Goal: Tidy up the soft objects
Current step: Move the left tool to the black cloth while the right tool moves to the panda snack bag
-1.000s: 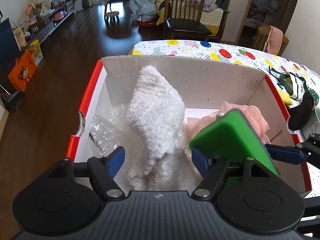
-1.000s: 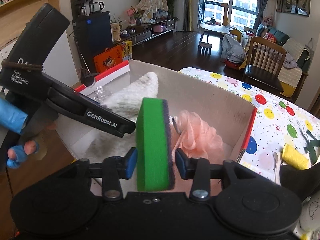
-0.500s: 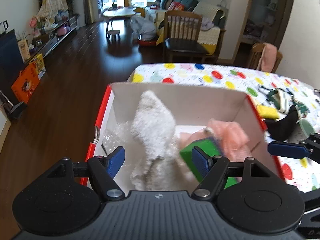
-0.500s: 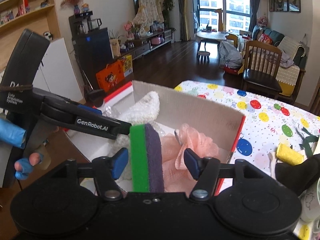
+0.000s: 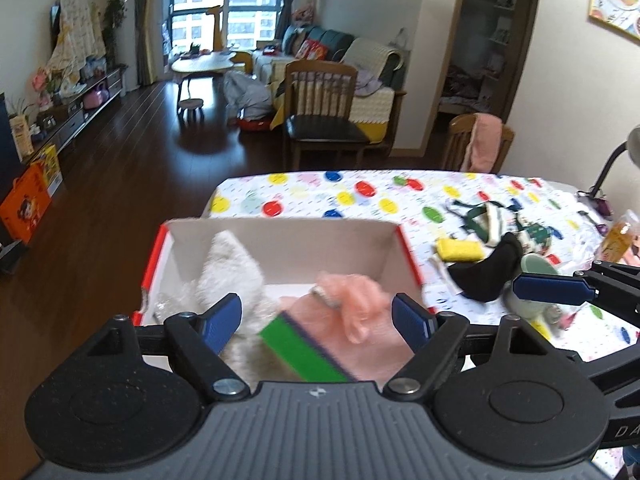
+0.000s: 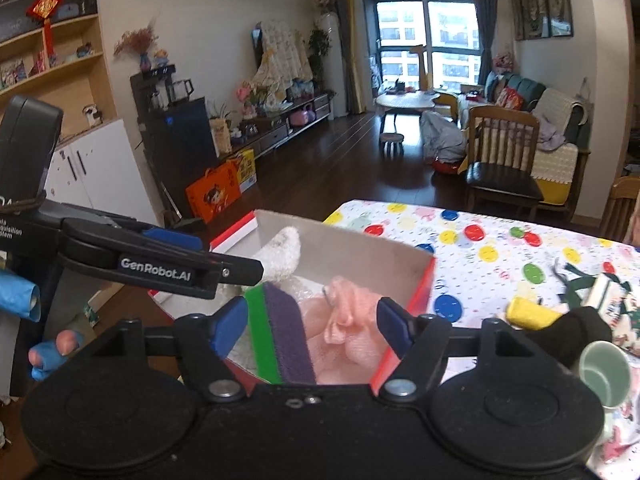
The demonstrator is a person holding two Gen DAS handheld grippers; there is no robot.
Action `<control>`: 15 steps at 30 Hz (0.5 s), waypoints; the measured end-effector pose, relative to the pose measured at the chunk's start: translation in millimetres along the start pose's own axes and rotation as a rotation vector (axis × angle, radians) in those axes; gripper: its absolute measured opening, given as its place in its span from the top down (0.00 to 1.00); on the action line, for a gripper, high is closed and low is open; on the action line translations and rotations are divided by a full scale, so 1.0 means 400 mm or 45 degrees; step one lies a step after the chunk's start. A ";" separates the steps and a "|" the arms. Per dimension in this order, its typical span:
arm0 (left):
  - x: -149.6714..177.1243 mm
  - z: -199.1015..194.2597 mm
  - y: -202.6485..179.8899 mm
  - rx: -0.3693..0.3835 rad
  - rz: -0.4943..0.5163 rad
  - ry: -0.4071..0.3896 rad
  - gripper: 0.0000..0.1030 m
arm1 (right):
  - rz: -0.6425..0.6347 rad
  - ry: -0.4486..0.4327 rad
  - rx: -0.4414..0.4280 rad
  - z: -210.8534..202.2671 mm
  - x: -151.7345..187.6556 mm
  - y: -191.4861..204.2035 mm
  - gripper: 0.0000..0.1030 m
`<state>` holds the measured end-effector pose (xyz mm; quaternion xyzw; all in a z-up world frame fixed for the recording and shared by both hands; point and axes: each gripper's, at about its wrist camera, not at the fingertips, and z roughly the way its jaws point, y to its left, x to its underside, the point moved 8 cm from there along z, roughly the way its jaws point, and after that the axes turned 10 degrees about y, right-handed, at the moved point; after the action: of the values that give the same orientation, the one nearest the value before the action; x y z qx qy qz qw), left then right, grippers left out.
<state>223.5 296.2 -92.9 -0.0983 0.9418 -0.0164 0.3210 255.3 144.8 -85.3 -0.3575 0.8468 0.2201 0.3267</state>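
Both spread and empty, left gripper and right gripper above the box; green sponge inside, propped on edge against pink pouf, liable to topple if nudged.

My right gripper hangs wide open over the red-edged cardboard box. Inside lie a green-and-purple rectangular sponge, a pink mesh bath pouf and a white fluffy towel.

"GenRobot.AI" on left gripper, partial "quisition" on its body
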 end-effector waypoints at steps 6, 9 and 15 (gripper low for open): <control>-0.006 -0.028 -0.079 0.036 0.032 -0.032 0.17 | 0.042 -0.046 0.017 -0.072 0.013 -0.053 0.19; -0.006 -0.036 -0.123 0.062 0.035 -0.039 0.16 | 0.053 -0.069 0.040 -0.105 0.025 -0.087 0.15; -0.004 -0.025 -0.218 0.087 0.065 -0.027 0.13 | 0.097 -0.095 0.062 -0.161 0.057 -0.167 0.11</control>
<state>233.8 210.6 -75.7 -0.0632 0.9395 -0.0394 0.3343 267.7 52.0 -66.2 -0.3086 0.8521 0.2248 0.3580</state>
